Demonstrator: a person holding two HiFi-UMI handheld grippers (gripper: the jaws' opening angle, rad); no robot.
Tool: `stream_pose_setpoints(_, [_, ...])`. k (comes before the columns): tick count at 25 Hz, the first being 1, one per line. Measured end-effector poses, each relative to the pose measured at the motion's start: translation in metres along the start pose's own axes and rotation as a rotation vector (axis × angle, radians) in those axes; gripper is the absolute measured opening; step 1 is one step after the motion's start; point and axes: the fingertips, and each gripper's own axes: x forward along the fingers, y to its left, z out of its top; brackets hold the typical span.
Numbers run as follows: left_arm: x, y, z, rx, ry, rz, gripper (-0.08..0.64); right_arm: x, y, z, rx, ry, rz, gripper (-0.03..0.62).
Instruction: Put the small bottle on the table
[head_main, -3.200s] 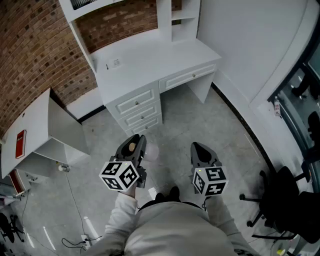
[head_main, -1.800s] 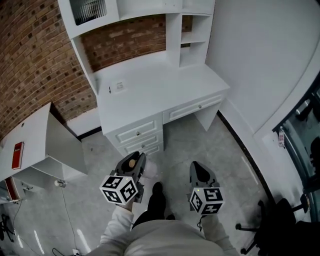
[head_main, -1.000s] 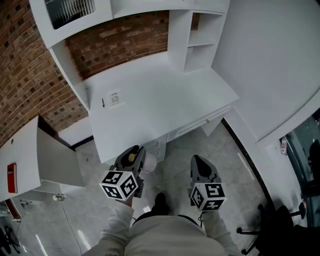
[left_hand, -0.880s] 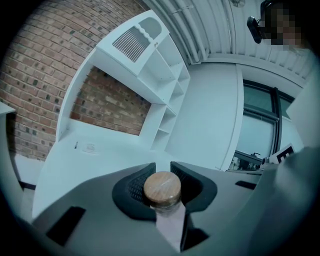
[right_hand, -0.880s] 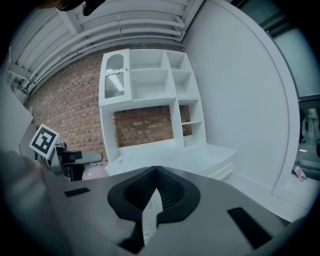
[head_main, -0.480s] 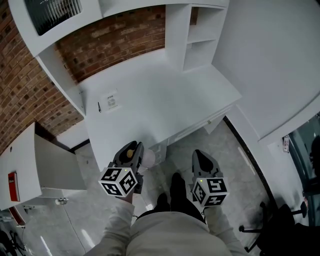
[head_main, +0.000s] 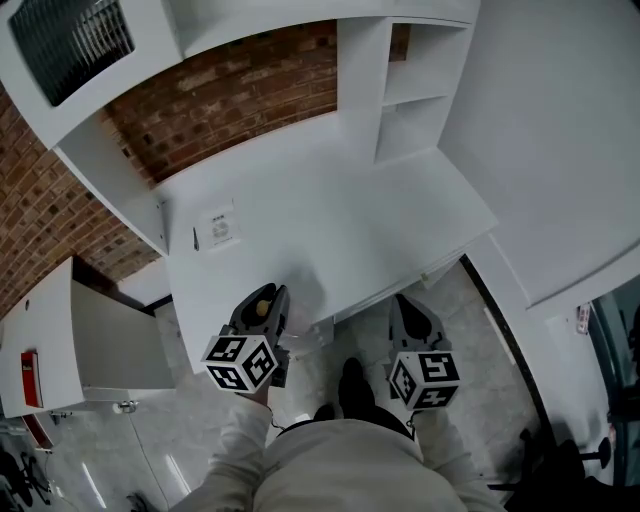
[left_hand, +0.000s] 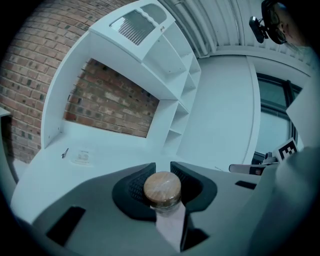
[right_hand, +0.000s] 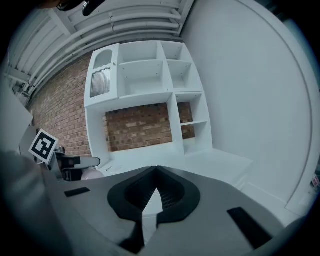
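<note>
Left gripper view: a small clear-glass bottle (left_hand: 162, 189) with a round, wood-coloured stopper stands upright between the jaws of the left hand-held gripper (left_hand: 162, 166). The dark ribbed pads are clamped on its neck just under the stopper, and the glass body hangs below them. Ahead lies the flat white counter (left_hand: 100, 150), bare except for a small white card (left_hand: 81, 157) at the frame's left. A red brick wall (left_hand: 110, 105) backs it, and a white shelf unit (left_hand: 175, 100) rises at centre right.

Right gripper view: the right hand-held gripper (right_hand: 156, 170) is closed on nothing, its tips meeting. The counter's right end and front edge show beyond the tips. The bottle in the left hand-held gripper appears at the frame's left.

Head view: the left hand-held gripper and bottle overlap the counter's near edge at lower centre-left. The right hand-held gripper sits just below that edge, over grey floor (head_main: 480, 330). Most of the counter top is open up to the wall and shelves.
</note>
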Motion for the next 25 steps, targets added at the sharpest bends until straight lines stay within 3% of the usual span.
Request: stream_pose_setpoints(25, [0.158, 0.029, -0.002, 0.011, 0.070, 0.057, 0.101, 0.091, -0.071, 0.016, 0.016, 0.052, 0.023, 0.028])
